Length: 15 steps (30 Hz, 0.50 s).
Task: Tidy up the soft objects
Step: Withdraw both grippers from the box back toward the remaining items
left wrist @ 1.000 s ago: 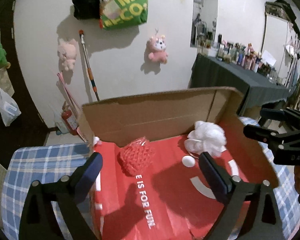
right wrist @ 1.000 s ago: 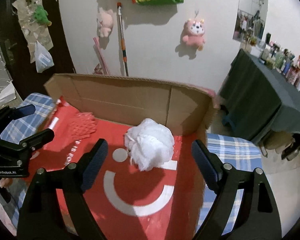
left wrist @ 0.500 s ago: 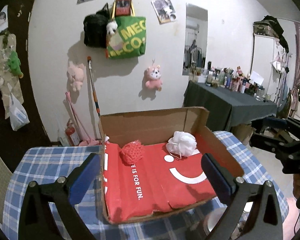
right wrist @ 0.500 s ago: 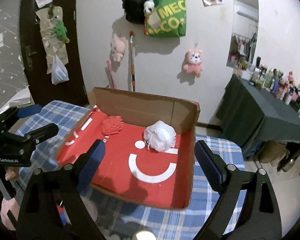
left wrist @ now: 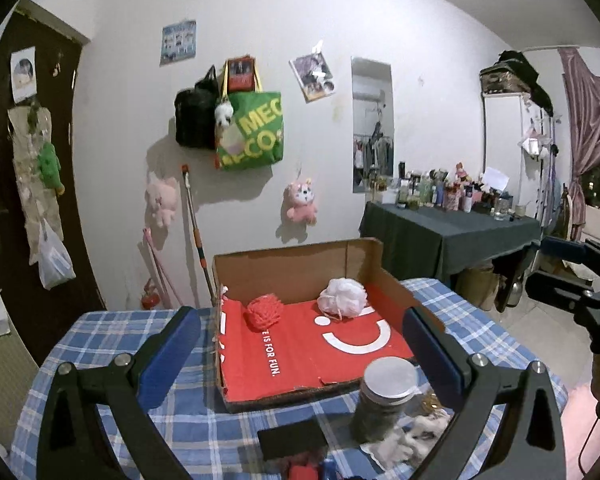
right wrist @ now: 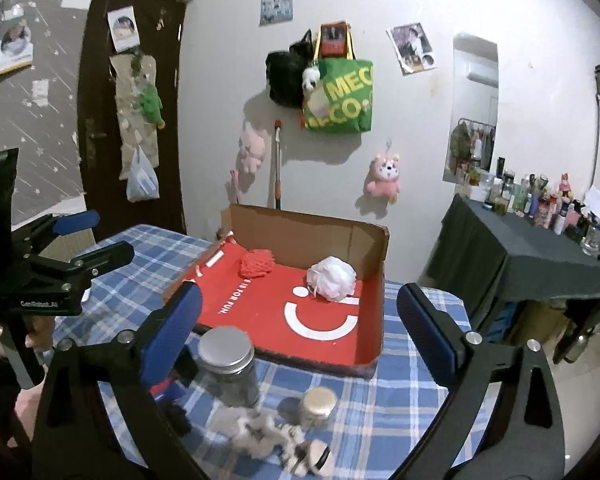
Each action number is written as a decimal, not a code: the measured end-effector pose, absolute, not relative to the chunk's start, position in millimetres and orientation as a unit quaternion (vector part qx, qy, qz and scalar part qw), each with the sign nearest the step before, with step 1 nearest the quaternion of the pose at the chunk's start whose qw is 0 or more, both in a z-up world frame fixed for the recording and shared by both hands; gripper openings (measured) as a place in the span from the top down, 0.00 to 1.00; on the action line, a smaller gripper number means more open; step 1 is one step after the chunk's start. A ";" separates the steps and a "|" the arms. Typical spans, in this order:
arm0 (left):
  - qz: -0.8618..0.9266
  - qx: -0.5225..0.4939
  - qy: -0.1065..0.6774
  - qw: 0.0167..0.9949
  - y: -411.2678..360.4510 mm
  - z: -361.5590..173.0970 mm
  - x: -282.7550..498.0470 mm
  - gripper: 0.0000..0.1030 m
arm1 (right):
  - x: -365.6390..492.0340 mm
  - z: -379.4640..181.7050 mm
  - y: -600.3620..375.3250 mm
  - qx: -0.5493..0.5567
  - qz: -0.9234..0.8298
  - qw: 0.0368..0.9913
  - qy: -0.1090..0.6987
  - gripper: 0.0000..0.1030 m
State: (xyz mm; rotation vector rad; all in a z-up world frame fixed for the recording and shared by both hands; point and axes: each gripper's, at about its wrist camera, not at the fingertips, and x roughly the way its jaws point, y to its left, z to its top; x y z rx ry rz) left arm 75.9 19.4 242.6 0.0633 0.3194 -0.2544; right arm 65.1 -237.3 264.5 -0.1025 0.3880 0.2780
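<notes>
So there's a shallow cardboard box with a red printed liner (left wrist: 300, 352) sitting on the blue plaid-covered worktop (right wrist: 400, 392). Inside it, toward the back wall, a red mesh bath pouf (left wrist: 264, 312) sits at about 10 o'clock and a white mesh bath pouf (left wrist: 343, 298) at about 1 o'clock, well apart from each other. Both sets of tongs hang over the near edge of the worktop with nothing in them: left tongs (left wrist: 300, 356) spread wide, right tongs (right wrist: 300, 328) opening, empty gap between the blue pads. At 6 o'clock of the box there's a dark glass jar with a silver lid (right wrist: 230, 364), a smaller jar with a gold lid (right wrist: 319, 404) and a grey-white fuzzy soft toy (right wrist: 276, 436) lying on the cloth.
</notes>
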 end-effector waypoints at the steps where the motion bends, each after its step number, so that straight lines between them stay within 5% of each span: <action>1: -0.129 0.032 0.155 0.979 19.3 245.2 67.6 0.00 | 57.6 265.3 -237.8 -0.050 0.136 0.972 0.186 0.03; 15: -0.146 0.017 0.161 0.976 7.0 207.0 9.4 0.00 | -12.2 241.5 -239.2 -0.047 0.123 0.977 0.165 0.03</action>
